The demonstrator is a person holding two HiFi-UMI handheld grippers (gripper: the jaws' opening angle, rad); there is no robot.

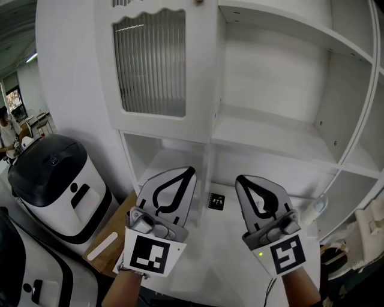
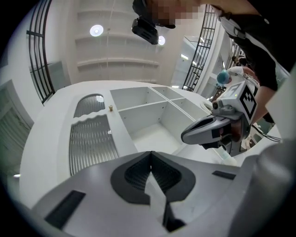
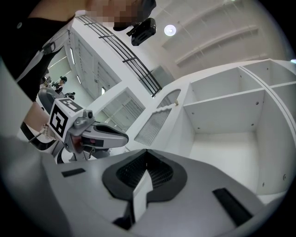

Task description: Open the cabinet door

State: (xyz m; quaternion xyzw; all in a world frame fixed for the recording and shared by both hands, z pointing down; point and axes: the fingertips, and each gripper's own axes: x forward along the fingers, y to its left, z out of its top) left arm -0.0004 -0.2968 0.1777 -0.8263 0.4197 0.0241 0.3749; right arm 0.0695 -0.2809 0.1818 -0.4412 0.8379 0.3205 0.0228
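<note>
The white cabinet door [image 1: 150,63] with its ribbed glass pane hangs closed at the upper left, and its small knob [image 1: 197,2] shows at the top edge. My left gripper [image 1: 191,170] and right gripper [image 1: 239,178] are held side by side below the door, in front of the lower shelves. Both are shut and hold nothing, and neither touches the cabinet. The left gripper view has the gripper's own tips [image 2: 151,152] meeting, with the door [image 2: 90,139] and knob [image 2: 111,108] ahead. The right gripper view shows closed tips [image 3: 146,150] and the door [image 3: 155,122] further off to the left.
Open white shelves [image 1: 270,129] fill the cabinet's right half. A small black marker tag [image 1: 216,201] lies on the lower shelf. A white and black appliance [image 1: 54,186] stands at the left beside a wooden board [image 1: 111,240]. A pale bottle [image 1: 318,207] sits at the right.
</note>
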